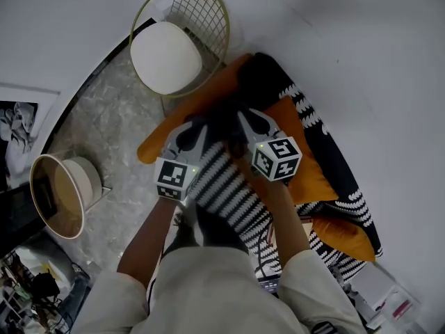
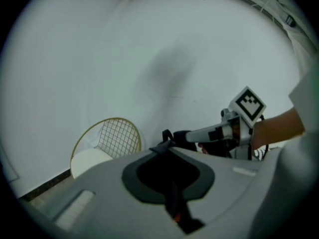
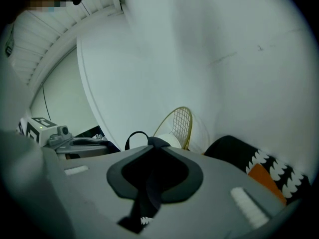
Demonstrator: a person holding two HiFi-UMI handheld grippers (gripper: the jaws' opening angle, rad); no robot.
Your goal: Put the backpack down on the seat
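Observation:
A black backpack with a black-and-white striped panel (image 1: 229,193) hangs between my two grippers, just above an orange seat (image 1: 208,96) covered by a black, white and orange throw (image 1: 327,152). My left gripper (image 1: 197,125) is shut on a black strap (image 2: 174,203) at the bag's top. My right gripper (image 1: 252,122) pinches another black strap (image 3: 147,193), with the bag's carry loop (image 3: 135,135) showing past its tips. The two grippers sit close together, side by side, both pointing slightly downward. The bag's underside is hidden by my arms and body.
A gold wire chair (image 1: 181,33) with a white round cushion (image 1: 165,58) stands beyond the seat, against the white wall. A round tan basket-like stand (image 1: 59,193) sits on the grey marble floor at left. Small clutter lies at the lower right (image 1: 389,298).

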